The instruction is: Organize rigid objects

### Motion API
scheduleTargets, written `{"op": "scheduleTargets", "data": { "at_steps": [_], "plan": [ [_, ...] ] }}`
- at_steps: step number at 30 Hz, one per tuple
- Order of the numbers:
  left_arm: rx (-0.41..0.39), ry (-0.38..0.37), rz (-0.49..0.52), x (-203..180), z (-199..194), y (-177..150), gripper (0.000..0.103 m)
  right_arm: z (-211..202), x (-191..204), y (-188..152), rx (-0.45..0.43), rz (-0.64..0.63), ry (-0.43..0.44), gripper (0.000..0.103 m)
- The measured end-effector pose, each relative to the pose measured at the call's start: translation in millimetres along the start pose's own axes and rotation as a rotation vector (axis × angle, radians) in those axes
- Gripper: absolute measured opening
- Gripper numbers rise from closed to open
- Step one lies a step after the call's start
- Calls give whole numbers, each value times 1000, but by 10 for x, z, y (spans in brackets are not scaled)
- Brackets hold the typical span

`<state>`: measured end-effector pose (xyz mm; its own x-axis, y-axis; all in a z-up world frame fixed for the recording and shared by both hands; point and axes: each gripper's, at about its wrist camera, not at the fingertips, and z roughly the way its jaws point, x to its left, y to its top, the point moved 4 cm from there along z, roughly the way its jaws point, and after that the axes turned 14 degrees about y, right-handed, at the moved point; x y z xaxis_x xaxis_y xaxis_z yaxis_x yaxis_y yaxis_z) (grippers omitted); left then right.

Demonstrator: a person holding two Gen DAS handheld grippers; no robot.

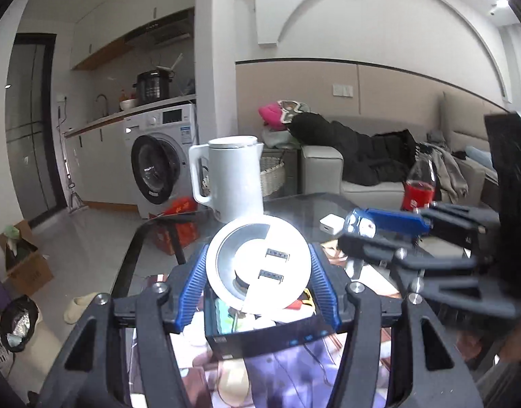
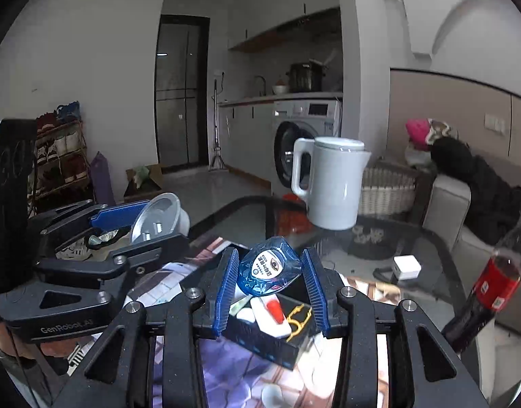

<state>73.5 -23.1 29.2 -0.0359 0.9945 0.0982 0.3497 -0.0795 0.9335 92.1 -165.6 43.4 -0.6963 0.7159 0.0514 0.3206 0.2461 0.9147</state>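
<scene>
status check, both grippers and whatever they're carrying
Left gripper shut on white round disc. Right gripper shut on blue eye-label packet. Both above the open dark box. White kettle stands beyond, clear of both.

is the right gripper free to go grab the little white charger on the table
Probably not yet: the right gripper is shut on a blue packet. The white charger itself sits unobstructed on the glass table.

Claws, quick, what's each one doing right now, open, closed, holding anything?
Left claw: closed on the round white fixture, above the black box.
Right claw: closed on the blue packet.
</scene>
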Motion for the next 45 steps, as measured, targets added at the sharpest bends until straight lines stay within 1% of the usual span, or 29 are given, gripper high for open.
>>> {"op": "scheduleTargets", "data": {
  "at_steps": [2, 4, 6, 7, 8, 11, 14, 18, 21, 23, 26, 28, 29, 30, 32, 34, 37, 38, 39, 41, 42, 45],
  "plan": [
    [25, 14, -21, 81, 196, -2, 57, 172, -23, 15, 7, 9, -21, 39],
    [18, 20, -28, 142, 365, -19, 57, 342, -125, -9, 19, 57, -25, 39],
    [26, 38, 1, 144, 582, -55, 57, 502, -203, -46, 43, 74, -35, 39],
    [39, 49, -3, 166, 697, -87, 57, 567, -230, -85, 51, 79, -47, 39],
    [70, 56, -7, 165, 807, -133, 57, 632, -266, -113, 59, 84, -54, 39],
    [161, 53, -33, 138, 1081, -245, 57, 857, -330, -230, 135, 119, -61, 39],
    [216, 68, -2, 63, 1190, -331, 57, 1004, -389, -349, 198, 156, -58, 39],
    [292, 56, 3, -1, 1261, -443, 57, 1096, -467, -471, 256, 201, -46, 39],
    [331, 54, 17, -38, 1278, -501, 57, 1135, -503, -535, 280, 218, -48, 39],
    [335, 56, 12, -28, 1288, -513, 57, 1137, -508, -577, 290, 223, -40, 39],
    [317, 74, 2, 9, 1248, -489, 58, 1101, -498, -601, 277, 226, -29, 39],
    [290, 84, -2, 30, 1174, -435, 64, 1064, -480, -590, 261, 220, -24, 41],
    [270, 93, -3, 43, 1114, -401, 71, 1035, -473, -577, 249, 221, -20, 43],
    [249, 103, -3, 49, 1060, -371, 72, 998, -465, -563, 238, 227, -16, 47],
    [222, 113, -10, 73, 950, -324, 77, 914, -422, -524, 218, 237, -9, 50],
    [203, 96, -40, 105, 841, -294, 78, 817, -412, -481, 190, 243, 0, 50],
    [164, 101, -53, 144, 691, -249, 83, 646, -400, -410, 127, 245, 12, 52],
    [147, 99, -58, 153, 637, -233, 87, 581, -380, -393, 105, 242, 3, 57],
    [132, 100, -63, 160, 591, -220, 90, 517, -367, -378, 83, 237, -13, 64],
    [90, 116, -78, 199, 467, -188, 93, 381, -332, -353, 35, 240, -39, 72],
    [76, 123, -82, 216, 419, -186, 97, 322, -314, -348, 14, 243, -50, 76],
    [38, 144, -92, 244, 278, -201, 99, 156, -225, -335, -42, 219, -88, 82]
  ]
}}
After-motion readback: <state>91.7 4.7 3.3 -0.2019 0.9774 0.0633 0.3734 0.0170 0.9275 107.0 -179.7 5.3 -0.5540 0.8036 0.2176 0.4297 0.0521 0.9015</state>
